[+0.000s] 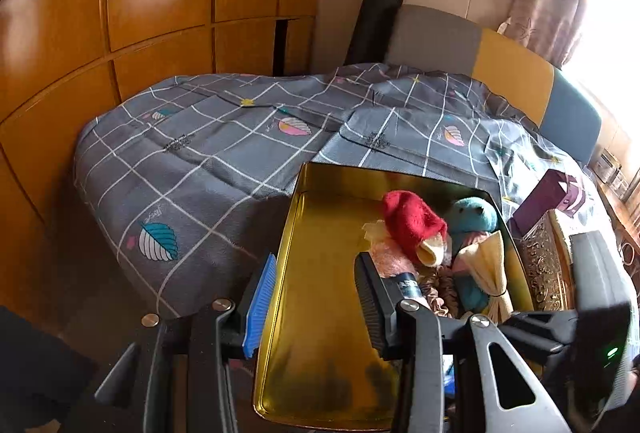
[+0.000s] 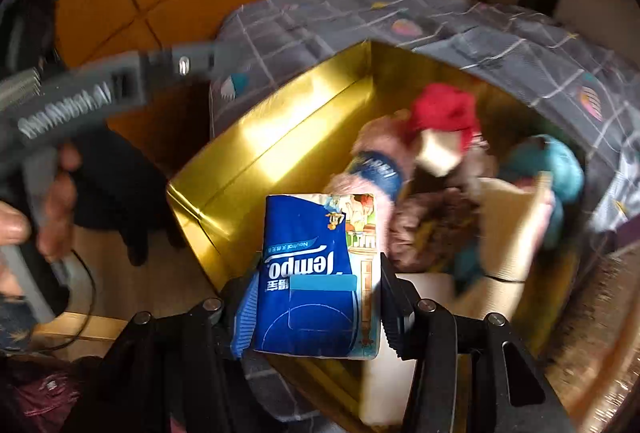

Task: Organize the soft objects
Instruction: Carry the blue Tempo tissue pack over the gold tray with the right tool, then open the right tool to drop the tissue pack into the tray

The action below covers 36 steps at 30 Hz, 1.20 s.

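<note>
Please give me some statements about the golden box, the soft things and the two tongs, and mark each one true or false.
1. The right tongs grip a blue Tempo tissue pack. True.
2. The shiny golden metal box is completely empty. False: soft things lie at one end, the other end is bare.
3. A fuzzy red knitted item lies inside the box. True.
4. The left tongs hold the teal plush toy. False: nothing is between them; the toy lies in the box.
5. The box rests on a grey checked bedcover. True.
6. The bedcover is plain white. False: grey with white lines and leaf prints.
</note>
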Tool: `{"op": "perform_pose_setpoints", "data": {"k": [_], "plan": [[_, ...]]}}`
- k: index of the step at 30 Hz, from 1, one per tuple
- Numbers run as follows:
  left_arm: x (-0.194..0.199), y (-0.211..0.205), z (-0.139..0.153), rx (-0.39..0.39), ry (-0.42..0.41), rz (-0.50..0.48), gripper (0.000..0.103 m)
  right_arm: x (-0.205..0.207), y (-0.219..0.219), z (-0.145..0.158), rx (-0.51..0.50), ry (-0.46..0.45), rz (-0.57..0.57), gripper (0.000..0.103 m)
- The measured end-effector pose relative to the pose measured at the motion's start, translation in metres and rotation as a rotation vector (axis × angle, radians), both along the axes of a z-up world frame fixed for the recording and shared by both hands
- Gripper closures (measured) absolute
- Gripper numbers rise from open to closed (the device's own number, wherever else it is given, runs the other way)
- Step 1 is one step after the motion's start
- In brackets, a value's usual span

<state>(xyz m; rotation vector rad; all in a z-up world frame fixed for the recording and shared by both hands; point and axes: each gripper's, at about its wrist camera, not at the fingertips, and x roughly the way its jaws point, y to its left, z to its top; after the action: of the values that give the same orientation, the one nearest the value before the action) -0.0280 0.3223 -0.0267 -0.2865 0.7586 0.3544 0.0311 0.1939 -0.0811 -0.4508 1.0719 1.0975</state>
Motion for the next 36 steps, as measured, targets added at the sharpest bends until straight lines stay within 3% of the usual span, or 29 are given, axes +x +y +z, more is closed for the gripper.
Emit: {"op": "perform_pose_setpoints", "data": {"k": [3,5,7,14,25,36], "plan": [[0.001,-0.003,-0.002,-0.001,0.007,-0.009,0.062,-0.001,0.006,-0.008,0.002,0.039,0.001,0.048],[0.001,-0.006,-0.003,-0.004,0.007,-0.015,0.062,0.001,0.004,-0.009,0.018,0.08,-0.021,0.03],[0.0,-0.008,-0.003,-0.003,0.006,-0.019,0.062,0.002,-0.003,-0.005,0.045,0.089,-0.04,0.025],[0.0,-0.018,0.002,0.006,-0.005,-0.04,0.062,0.001,-0.026,0.011,0.085,0.045,-0.105,0.023],[0.001,-0.044,0.01,0.031,-0.012,-0.112,0.062,-0.009,-0.051,0.042,0.09,-0.16,-0.184,0.023],[0.004,-0.07,0.018,0.061,-0.017,-0.18,0.062,-0.002,-0.113,0.079,0.157,-0.267,-0.32,0.022]]}}
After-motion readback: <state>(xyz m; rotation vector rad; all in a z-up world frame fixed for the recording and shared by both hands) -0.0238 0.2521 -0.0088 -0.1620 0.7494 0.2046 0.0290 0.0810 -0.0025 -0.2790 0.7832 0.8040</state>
